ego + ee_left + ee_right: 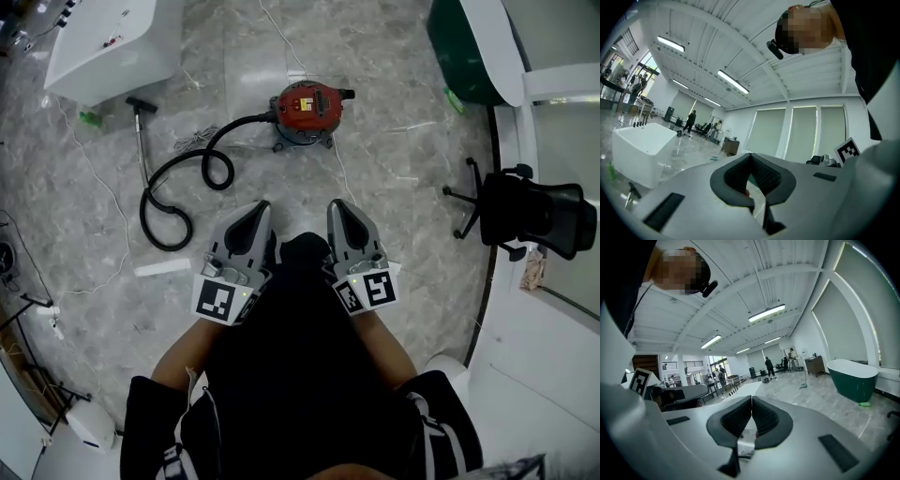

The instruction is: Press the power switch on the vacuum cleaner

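Pwr switch: can't make it out. The vacuum cleaner [307,111] is small in head view, only a red top w/ a yellowish label patch readable. Neither gripper view shows the vac; the gripper bodies block the low fwd area. Small reddish spot low between the left pads, can't ID.

Vac sits on the marble floor [403,178], well ahead of both grippers, nothing touching it. Black hose [242,121] runs off its left side and loops toward the person's left. The far hose end and wand near the white tub [103,42] are hard to follow.

Left gripper [750,155] and right gripper [751,398]: jaws closed, pad tips meeting, nothing held in either.

Pose: both held close in front of the torso, side by side, a gap between them, noses pointing fwd toward the vac. Marker cubes sit nearest the body. Forearms bare, elbows tucked back. The dark clothing cuts off the floor below the grippers.

Green tub [469,47] and office chair [525,216] at right, both cropped.
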A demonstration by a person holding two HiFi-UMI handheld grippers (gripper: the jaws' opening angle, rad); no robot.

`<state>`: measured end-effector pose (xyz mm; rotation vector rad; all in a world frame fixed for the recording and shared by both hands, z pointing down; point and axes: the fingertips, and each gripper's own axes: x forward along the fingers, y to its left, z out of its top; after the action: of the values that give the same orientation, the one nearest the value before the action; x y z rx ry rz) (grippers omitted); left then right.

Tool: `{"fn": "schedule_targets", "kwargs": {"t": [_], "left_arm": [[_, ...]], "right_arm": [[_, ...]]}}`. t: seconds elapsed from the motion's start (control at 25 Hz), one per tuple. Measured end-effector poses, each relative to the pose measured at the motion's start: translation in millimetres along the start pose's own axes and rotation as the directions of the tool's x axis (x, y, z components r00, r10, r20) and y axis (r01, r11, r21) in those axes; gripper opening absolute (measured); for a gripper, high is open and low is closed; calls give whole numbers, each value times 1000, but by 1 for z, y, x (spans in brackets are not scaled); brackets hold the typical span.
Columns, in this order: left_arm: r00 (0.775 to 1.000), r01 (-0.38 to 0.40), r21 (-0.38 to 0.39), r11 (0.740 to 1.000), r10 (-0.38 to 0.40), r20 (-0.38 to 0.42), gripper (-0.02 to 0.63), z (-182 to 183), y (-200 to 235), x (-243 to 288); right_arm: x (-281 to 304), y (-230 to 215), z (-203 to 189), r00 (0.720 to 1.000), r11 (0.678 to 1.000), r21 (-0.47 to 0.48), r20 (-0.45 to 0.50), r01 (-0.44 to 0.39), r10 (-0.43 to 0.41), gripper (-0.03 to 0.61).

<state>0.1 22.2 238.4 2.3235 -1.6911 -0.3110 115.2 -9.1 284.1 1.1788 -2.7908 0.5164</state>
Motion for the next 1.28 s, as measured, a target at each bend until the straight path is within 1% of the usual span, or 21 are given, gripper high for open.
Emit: {"fn": "schedule_targets", "kwargs": {"t": [0.08,0.2,0.36,0.44,0.52,0.6,0.68,0.8,0.92,1.12,1.2,1.28], "left_arm": [[999,-34,-1,999,34,0,14,4,15,12],[995,-102,13,995,102,-5,14,-1,33,26],[982,-183,25,983,184,-39,14,-29,43,56],[980,-189,25,982,190,-55,14,-38,37,69],[980,-186,21,982,187,-63,14,-42,33,79],[980,-181,25,983,183,-73,14,-44,34,85],[980,-183,33,983,185,-79,14,-47,40,86],[970,-224,23,974,225,-86,14,-52,56,86],[956,-278,0,961,277,-96,14,-55,74,90],[946,-318,4,948,317,-60,14,-56,94,95],[944,-328,22,944,329,-37,14,-54,99,101],[943,-329,60,943,331,-32,14,-55,102,102]], "right_arm": [[14,-5,-1,999,1000,-29,-32,-4,3,18],[32,-16,-11,995,995,-95,-101,-24,14,18],[60,-39,-31,977,990,-109,-203,-85,61,18],[74,-54,-41,963,984,-133,-257,-117,80,18],[89,-74,-50,948,980,-155,-309,-127,74,18],[108,-96,-62,938,976,-170,-340,-133,68,18],[125,-114,-77,926,969,-205,-375,-138,52,18],[154,-132,-105,893,952,-258,-449,-163,32,18],[186,-150,-136,849,936,-282,-527,-208,30,18],[240,-181,-183,781,903,-323,-624,-284,22,18],[261,-197,-200,757,892,-332,-653,-307,17,18],[279,-210,-219,734,885,-341,-680,-317,1,18]]}}
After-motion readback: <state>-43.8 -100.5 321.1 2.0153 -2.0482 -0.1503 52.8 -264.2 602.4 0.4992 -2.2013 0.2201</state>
